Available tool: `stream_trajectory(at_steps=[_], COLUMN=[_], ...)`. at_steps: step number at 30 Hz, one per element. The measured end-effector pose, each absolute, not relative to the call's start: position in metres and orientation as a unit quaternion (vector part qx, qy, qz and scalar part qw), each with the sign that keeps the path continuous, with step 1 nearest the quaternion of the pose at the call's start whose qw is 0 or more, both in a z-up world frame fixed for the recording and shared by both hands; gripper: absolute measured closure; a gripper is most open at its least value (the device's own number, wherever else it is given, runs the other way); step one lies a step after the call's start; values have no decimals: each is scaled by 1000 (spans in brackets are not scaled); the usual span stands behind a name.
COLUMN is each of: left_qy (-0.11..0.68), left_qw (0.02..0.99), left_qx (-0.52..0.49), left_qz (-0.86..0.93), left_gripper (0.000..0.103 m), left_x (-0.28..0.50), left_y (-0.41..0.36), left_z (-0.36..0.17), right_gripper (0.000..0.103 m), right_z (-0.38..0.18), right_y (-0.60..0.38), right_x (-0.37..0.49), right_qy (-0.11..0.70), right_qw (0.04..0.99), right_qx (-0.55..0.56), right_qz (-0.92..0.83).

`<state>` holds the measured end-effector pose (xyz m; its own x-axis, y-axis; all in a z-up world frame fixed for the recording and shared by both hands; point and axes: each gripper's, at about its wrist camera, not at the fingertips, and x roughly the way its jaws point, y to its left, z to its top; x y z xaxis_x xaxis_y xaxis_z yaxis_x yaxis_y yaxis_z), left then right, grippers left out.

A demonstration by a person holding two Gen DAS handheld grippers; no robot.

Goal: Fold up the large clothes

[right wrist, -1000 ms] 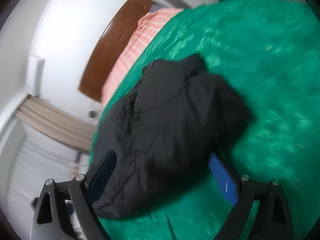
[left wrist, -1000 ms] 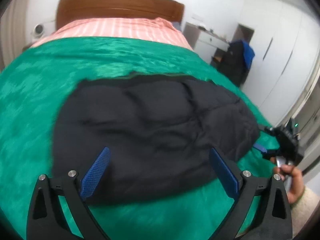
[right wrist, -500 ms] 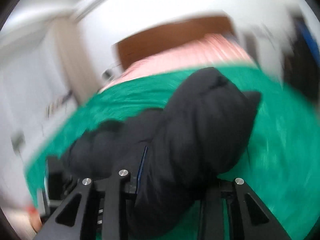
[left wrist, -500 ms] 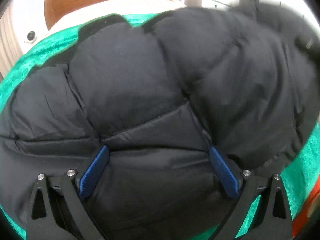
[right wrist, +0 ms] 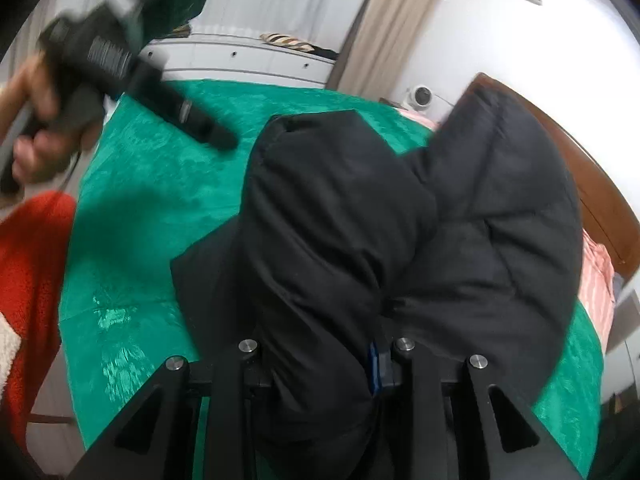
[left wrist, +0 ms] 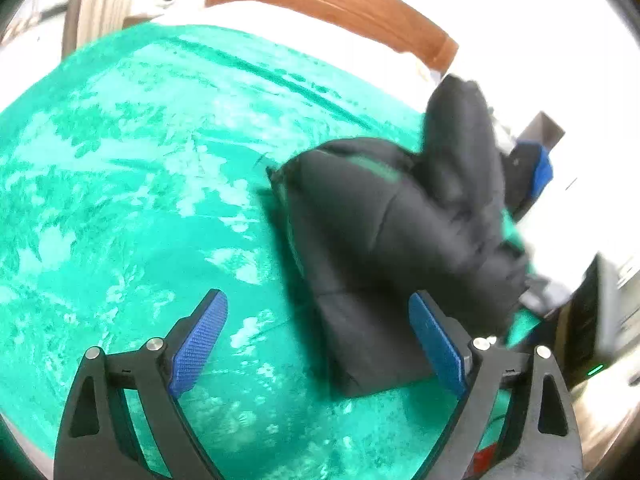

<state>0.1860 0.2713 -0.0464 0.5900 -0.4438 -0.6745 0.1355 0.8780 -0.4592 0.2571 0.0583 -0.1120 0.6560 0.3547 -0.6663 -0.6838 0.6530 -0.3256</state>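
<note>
**Op:** Looking at the green bedspread filling the left wrist view; black puffy jacket bunched at right of centre, lower edge lying on it.

**Eng:** Claws?

**Op:** Right gripper clenched on a fold of the jacket, bottom centre. My left gripper is released, jaws just closing a little, only the jacket's lower corner between the pads, untouched.

Bedroom: bed, wooden headboard
</note>
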Motion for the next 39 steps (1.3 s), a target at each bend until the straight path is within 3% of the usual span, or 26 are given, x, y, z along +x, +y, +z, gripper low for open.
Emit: stream_trajectory(at_steps=[7,10,12,14,16,18,23,26,28,31,39], left_qy=[392,394,415,435,443,441,440,441,439,437,439], left_qw=[848,851,851,849,855,858,847,843,843,853,844], left_qx=[-221,-215,-192,-163,-122,-112,-163,-182,-184,-170,-214], left_qz=[-281,-273,-259,-250,-241,-238,-249,-249,-249,-231,-222], left_gripper=[7,1,1,1,9,29,43,48,49,52,50], left_x=[249,291,310,319,317,312,302,292,289,285,286], left_y=[220,190,173,158,147,153,200,213,216,218,247], left_z=[-31,-24,-26,-34,-39,-47,-72,-81,-84,-89,-109], right_gripper=[71,59,31,25,25,25,25,25,25,13,8], right_z=[-118,-118,-118,-112,-99,-76,-16,-9,-35,-101,-136], right_y=[40,50,52,51,40,13,-55,-47,-10,54,81], right_x=[220,206,197,186,180,181,238,307,354,399,406], right_qy=[277,262,259,257,272,297,292,313,355,413,396], right_qw=[872,873,872,877,881,882,919,927,916,892,898], right_qx=[-283,-297,-296,-283,-236,-124,40,22,-9,-71,-115], right_qz=[288,286,293,290,307,344,261,206,189,169,157])
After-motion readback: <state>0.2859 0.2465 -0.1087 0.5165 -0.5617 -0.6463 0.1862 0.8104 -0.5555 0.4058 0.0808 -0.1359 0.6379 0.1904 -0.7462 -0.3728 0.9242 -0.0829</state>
